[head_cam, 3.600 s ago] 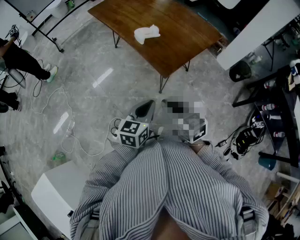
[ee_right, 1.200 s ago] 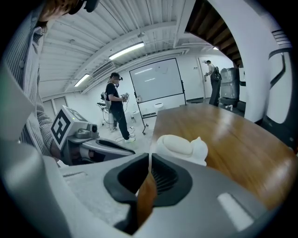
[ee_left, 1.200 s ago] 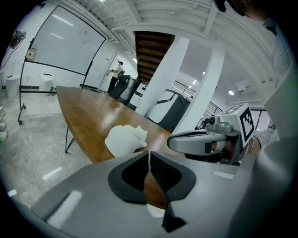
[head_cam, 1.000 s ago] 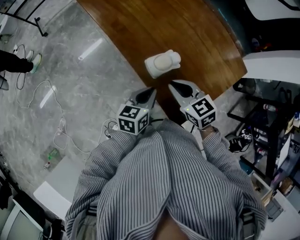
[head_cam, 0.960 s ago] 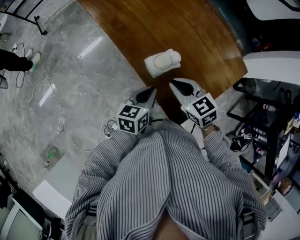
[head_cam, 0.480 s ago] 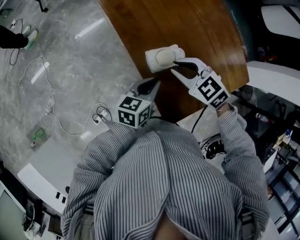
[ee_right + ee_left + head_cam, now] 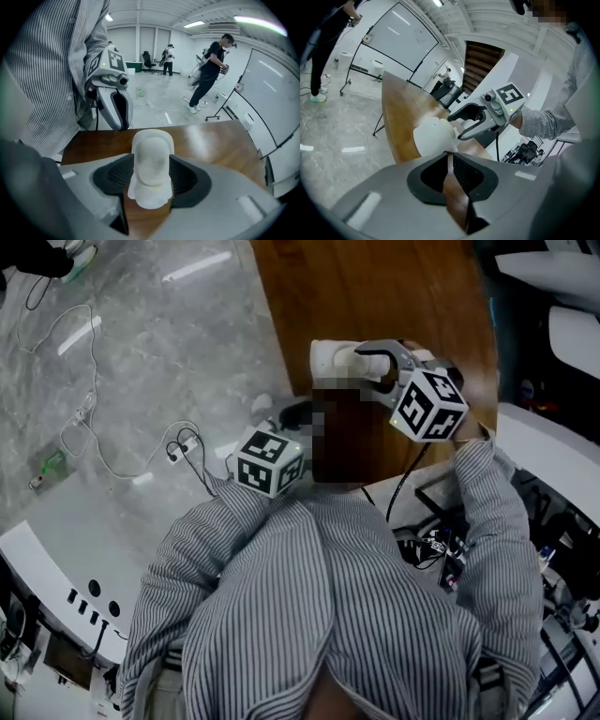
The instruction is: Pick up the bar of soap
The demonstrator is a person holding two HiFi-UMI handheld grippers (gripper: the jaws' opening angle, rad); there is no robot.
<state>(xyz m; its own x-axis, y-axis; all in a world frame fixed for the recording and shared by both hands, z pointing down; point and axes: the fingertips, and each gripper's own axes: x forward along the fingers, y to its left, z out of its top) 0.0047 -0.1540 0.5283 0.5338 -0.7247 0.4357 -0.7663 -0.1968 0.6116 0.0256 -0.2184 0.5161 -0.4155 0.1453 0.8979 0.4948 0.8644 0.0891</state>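
Head view: the bar of soap (image 7: 336,358) lies on the wooden tabletop (image 7: 394,287), toward twelve o'clock from the person's chest and near the tabletop's near edge. The right gripper (image 7: 364,362) reaches in from three o'clock with its jaws to either side of the soap's end. The left gripper (image 7: 296,415) hangs at about seven o'clock of the soap, just off it and over the tabletop's edge, partly behind a mosaic patch.

Left gripper view: the left gripper (image 7: 450,157) has its jaws closed to a thin slit with nothing between them. The soap (image 7: 432,137) sits just beyond their tips at twelve o'clock. The right gripper (image 7: 458,125) comes in from two o'clock, one jaw above the soap's far end and one below.

Right gripper view: the right gripper (image 7: 151,160) has just been opening its jaws. They stand wide with the soap (image 7: 151,140) squarely between them, resting on the tabletop (image 7: 211,140), and the pads lie just beside its flanks without visibly squeezing. The left gripper (image 7: 119,123) waits at eleven o'clock.

The step in hand looks like the final line-up before the grasp. The next move likely calls for closing the right jaws evenly on the soap's sides, then lifting straight up, firmly enough that the smooth bar does not slip out.
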